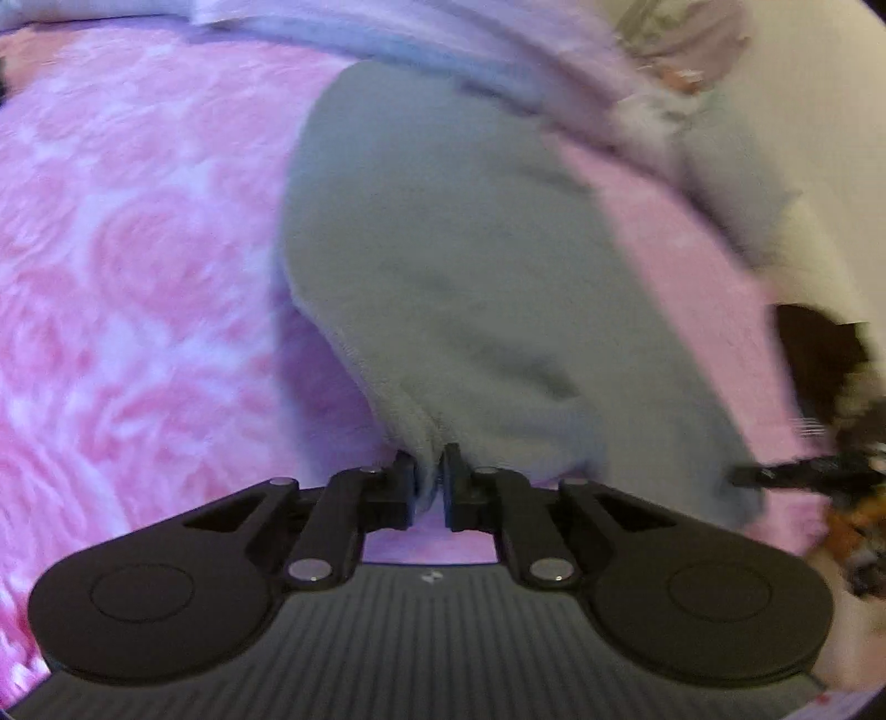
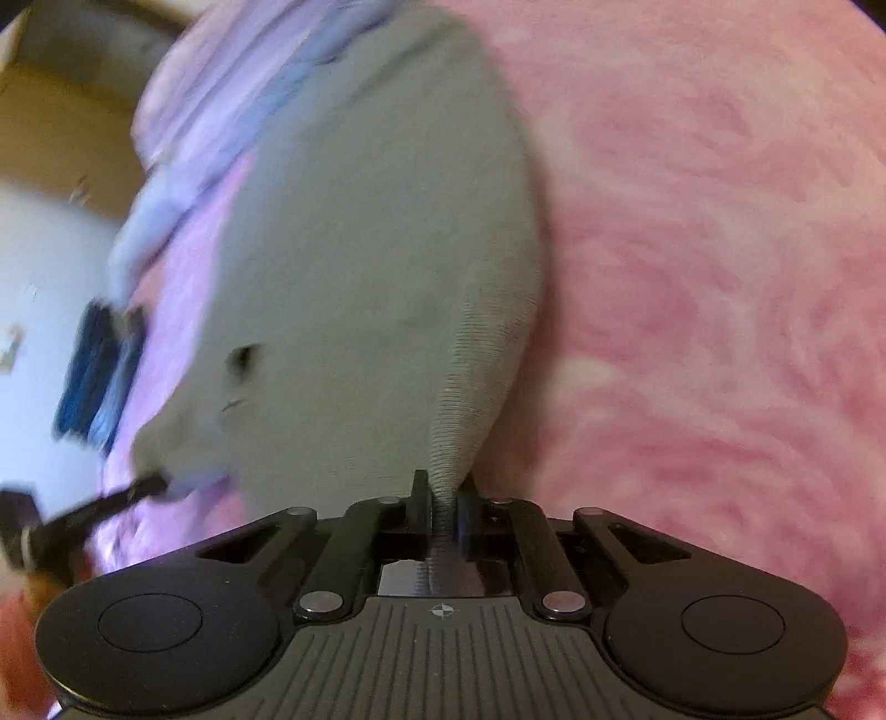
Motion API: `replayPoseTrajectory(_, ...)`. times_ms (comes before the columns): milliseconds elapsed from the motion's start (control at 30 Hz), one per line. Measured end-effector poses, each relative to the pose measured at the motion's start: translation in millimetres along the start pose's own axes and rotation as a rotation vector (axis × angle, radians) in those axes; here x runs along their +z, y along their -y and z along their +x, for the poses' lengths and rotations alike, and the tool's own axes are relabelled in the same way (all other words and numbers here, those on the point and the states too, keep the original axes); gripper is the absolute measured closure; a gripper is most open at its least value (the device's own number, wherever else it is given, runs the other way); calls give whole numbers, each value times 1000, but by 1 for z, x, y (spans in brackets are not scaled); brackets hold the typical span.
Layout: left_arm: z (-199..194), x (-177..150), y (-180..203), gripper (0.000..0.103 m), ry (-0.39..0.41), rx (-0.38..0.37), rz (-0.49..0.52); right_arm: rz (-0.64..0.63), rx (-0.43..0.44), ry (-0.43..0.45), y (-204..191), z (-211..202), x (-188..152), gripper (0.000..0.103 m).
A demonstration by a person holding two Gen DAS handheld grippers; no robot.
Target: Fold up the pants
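Grey pants [image 1: 470,249] lie lengthwise on a pink rose-patterned bedspread [image 1: 138,249]. My left gripper [image 1: 429,462] is shut on a bunched fold at their near edge. At the right of the left wrist view, the right gripper's black fingers [image 1: 775,474] reach the pants' near right corner. In the right wrist view the pants [image 2: 360,249] run away from me, with a small dark eyelet [image 2: 243,354] on the fabric. My right gripper [image 2: 443,493] is shut on their ribbed band [image 2: 470,376]. The left gripper's fingers [image 2: 138,490] pinch the pants' near left corner.
A lilac and blue striped blanket [image 1: 443,44] lies bunched along the far end of the bed. Beyond the bed's edge are a pale floor [image 2: 44,249], a cardboard box [image 2: 61,111], a blue object [image 2: 94,376] and a dark object [image 1: 814,360].
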State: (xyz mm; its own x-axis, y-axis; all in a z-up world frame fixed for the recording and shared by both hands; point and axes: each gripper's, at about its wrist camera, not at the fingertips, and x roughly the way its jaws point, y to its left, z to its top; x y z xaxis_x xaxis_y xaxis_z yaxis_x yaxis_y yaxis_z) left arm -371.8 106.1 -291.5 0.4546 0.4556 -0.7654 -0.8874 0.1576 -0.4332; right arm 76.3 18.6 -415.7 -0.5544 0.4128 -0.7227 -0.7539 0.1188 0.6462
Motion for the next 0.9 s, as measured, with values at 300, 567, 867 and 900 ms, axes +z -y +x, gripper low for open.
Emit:
replayPoseTrajectory(300, -28, 55, -46, 99, -131, 52, -24, -32, 54, 48, -24, -66, 63, 99)
replayPoseTrajectory(567, 17, -26, -67, 71, -351, 219, -120, 140, -364, -147, 3, 7, -29, 50)
replayPoseTrajectory(867, 25, -22, -58, 54, -177, 247, -153, 131, -426, 86, -10, 18, -25, 49)
replayPoseTrajectory(900, 33, -23, -58, 54, -190, 250, -146, 114, -442, 74, -7, 25, -23, 49)
